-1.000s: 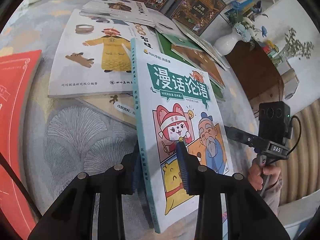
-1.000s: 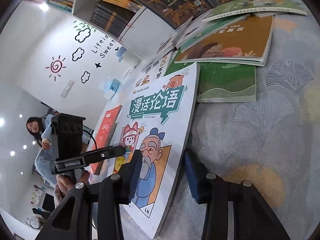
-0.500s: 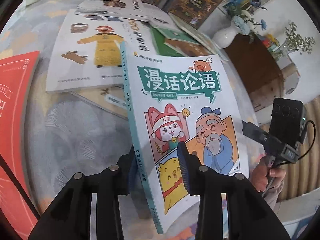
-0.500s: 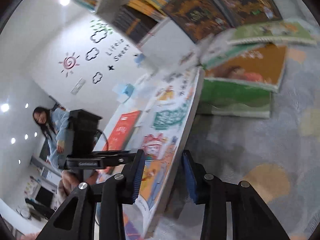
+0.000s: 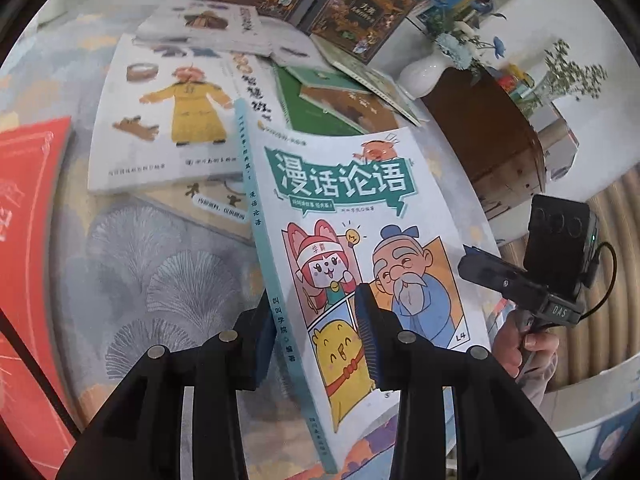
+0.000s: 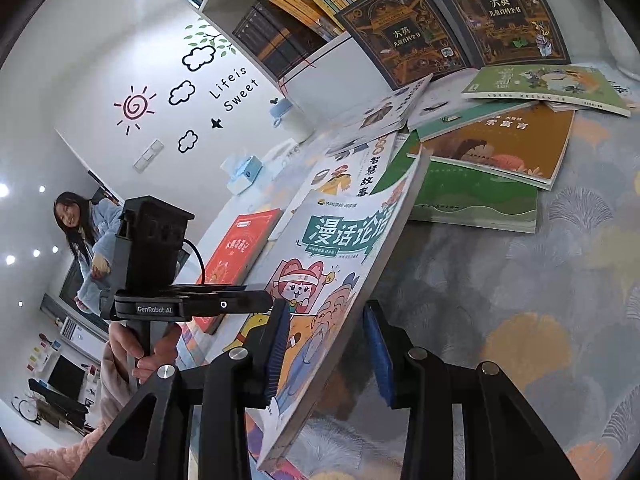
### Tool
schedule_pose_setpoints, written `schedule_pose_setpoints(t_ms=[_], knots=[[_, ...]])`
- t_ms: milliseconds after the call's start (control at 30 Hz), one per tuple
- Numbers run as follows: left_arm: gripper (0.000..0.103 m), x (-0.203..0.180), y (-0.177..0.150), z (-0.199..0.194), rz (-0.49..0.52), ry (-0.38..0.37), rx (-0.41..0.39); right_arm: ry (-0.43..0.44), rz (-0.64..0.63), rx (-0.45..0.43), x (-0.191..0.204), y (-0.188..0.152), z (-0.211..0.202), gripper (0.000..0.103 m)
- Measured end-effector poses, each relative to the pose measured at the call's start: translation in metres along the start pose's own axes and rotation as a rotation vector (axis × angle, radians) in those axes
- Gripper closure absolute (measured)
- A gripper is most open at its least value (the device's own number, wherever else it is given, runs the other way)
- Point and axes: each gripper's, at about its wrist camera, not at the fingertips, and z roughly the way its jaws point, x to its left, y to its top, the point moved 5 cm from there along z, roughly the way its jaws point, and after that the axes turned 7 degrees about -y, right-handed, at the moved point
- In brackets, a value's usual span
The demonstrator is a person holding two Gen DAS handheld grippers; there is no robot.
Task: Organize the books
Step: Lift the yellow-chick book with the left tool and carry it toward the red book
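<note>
**Two hand-held grippers, one comic book, lifted clear of the pile**

We see the comic book [image 5: 360, 208] with the teal title banner raised off the patterned surface [image 5: 160, 280], tilted, its far end over the scattered books. The left hand-held gripper [image 5: 316, 316] pinches it at the near end, one pad behind the teal spine and the other on the cover. The right hand-held gripper [image 6: 326, 332] straddles the opposite long edge. Its left pad lies against the cover, but the right pad seems to stand a little apart from the back, so we cannot tell whether it truly clamps.

To do this step well, we would let the left grip carry the weight and use the right only to steady the free edge (thin covers sag and curl easily). We judge the book should be turned upright, spine outward, before it goes toward the bookshelf [image 6: 280, 20] at the far side. Lift it high enough to pass the white book [image 5: 168, 120] and green book [image 6: 472, 200] lying beyond.
</note>
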Motion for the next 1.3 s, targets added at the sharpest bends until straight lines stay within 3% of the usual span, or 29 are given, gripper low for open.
schedule_pose_setpoints(t_ms=[533, 600, 700, 733, 833, 900, 1033, 1133, 1300], knots=[[0.070, -0.001, 0.012, -0.019, 0.049, 0.012, -0.028, -0.049, -0.068, -0.019, 0.026, 0.009, -0.008, 0.065], [0.070, 0.007, 0.008, -0.014, 0.026, 0.036, -0.021, -0.028, 0.009, 0.048, 0.014, 0.002, 0.005, 0.065], [0.075, 0.039, -0.004, 0.002, -0.082, 0.138, -0.010, 0.093, 0.186, 0.175, -0.014, -0.016, 0.033, 0.066], [0.077, 0.045, -0.004, 0.000, -0.111, 0.086, -0.054, 0.070, 0.211, 0.192, -0.023, -0.020, 0.041, 0.068], [0.081, 0.060, -0.005, -0.004, -0.189, -0.003, -0.066, 0.094, 0.252, 0.179, -0.037, -0.022, 0.050, 0.075], [0.081, 0.061, -0.004, -0.004, -0.178, 0.000, -0.057, 0.040, 0.215, 0.175, -0.032, -0.017, 0.057, 0.076], [0.079, 0.047, -0.002, -0.002, -0.094, 0.116, -0.059, -0.087, 0.123, 0.152, -0.014, -0.008, 0.069, 0.077], [0.079, 0.046, 0.000, -0.001, -0.082, 0.154, -0.059, -0.150, 0.087, 0.128, -0.006, -0.007, 0.067, 0.078], [0.079, 0.035, 0.000, -0.005, -0.018, 0.246, -0.045, -0.175, 0.015, 0.107, 0.019, 0.000, 0.055, 0.083]])
